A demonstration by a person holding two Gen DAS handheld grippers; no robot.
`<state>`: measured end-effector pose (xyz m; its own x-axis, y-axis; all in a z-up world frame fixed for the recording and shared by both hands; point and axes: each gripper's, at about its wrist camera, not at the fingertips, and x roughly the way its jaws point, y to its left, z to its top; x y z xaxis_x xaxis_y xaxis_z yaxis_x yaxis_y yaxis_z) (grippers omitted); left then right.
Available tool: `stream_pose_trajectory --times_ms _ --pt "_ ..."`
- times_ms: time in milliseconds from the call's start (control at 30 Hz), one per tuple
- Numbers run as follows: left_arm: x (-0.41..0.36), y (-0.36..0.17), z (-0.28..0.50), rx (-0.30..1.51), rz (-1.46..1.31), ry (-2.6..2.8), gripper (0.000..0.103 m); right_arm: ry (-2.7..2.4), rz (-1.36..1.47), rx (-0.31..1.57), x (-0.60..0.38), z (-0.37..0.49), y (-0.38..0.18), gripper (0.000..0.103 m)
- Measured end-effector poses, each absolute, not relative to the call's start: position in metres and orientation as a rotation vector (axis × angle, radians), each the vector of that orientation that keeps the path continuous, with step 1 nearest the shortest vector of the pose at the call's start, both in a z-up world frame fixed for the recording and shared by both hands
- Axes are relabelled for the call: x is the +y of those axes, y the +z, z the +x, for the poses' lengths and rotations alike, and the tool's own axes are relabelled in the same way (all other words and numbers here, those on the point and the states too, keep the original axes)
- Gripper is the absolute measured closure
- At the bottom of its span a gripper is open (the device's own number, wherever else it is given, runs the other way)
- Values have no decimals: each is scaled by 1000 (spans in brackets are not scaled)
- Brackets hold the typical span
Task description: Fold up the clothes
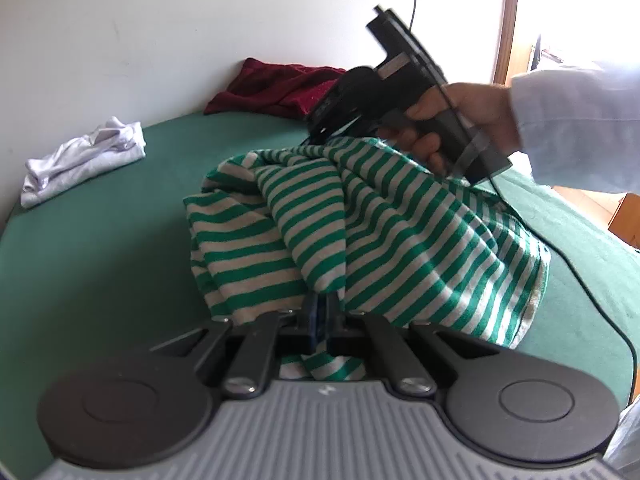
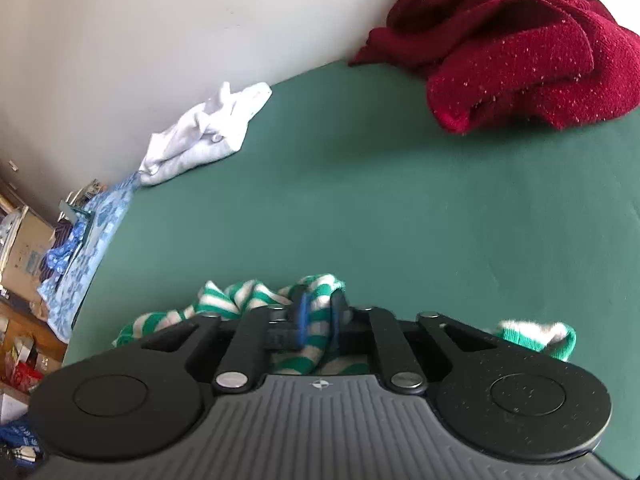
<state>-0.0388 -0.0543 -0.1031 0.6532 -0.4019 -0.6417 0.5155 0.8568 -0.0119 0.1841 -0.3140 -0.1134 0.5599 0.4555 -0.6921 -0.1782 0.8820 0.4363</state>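
A green-and-white striped shirt (image 1: 360, 232) hangs bunched between both grippers above the green bed (image 1: 100, 248). My left gripper (image 1: 322, 312) is shut on a near fold of the shirt. My right gripper (image 2: 320, 316) is shut on another part of the striped shirt (image 2: 248, 300); in the left wrist view the right gripper (image 1: 332, 128) is held by a hand at the shirt's far top edge, its fingertips hidden by cloth.
A dark red knit garment (image 2: 512, 48) lies crumpled at the back by the wall. A white garment (image 2: 204, 132) lies folded at the back left. The bed's left edge (image 2: 100, 220) drops to clutter and boxes. A black cable (image 1: 580, 280) trails over the bed.
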Motion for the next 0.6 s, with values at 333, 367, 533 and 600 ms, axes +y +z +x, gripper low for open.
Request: stream_pose_trajectory --times_ms 333,367,533,600 --pt "-47 -83 -46 639 138 -506 103 421 309 809 -366 65 -59 65" --pt "-47 -85 -45 646 143 -490 103 416 300 818 -368 46 -57 64" --pt "-53 -95 -42 689 172 -454 99 346 226 875 -367 -31 -70 57" --pt "-57 -95 -43 689 197 -448 88 350 212 877 -361 -46 -79 57"
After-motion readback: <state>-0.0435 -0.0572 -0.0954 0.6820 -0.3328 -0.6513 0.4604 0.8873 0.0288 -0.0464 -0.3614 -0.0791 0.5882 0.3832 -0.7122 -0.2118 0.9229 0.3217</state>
